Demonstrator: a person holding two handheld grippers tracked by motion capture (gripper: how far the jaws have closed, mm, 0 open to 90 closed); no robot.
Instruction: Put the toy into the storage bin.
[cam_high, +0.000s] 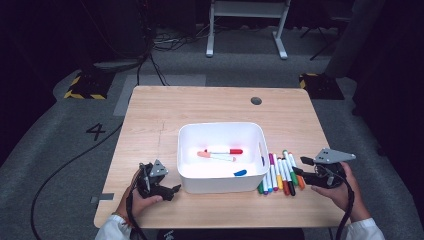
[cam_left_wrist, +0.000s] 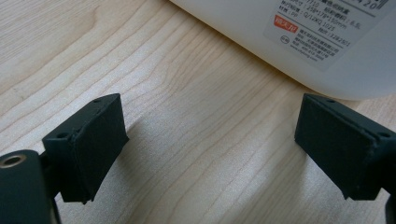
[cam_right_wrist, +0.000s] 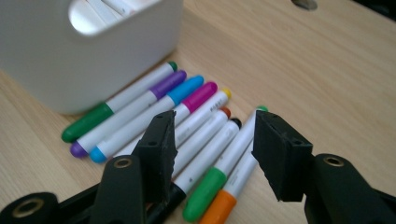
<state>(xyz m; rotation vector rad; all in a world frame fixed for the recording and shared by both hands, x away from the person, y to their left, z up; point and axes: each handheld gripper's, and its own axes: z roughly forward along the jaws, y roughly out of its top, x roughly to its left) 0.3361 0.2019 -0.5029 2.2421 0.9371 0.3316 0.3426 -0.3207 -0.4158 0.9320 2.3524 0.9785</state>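
Markers (cam_high: 281, 175) lie in a tight row on the desk (cam_high: 150, 110), just right of the white bin (cam_high: 220, 131), their caps showing green, purple, blue, magenta, yellow, orange and black in the right gripper view (cam_right_wrist: 187, 107). More markers (cam_high: 222, 153) lie inside the bin, one with a red cap.

At the near right of the desk, the person's right hand (cam_high: 340, 187) holds the right gripper (cam_high: 301, 167) low, pointing left toward the row. Its jaws stand apart, holding nothing, poised just above the near ends of the rightmost markers, those with green and orange ends (cam_right_wrist: 210, 193).

At the near left, the left hand (cam_high: 137, 197) holds the left gripper (cam_high: 175, 189) down near the desk surface, aimed right at the bin's near left corner (cam_left_wrist: 299, 42). Its jaws are spread wide and grip nothing, with bare wood between them.
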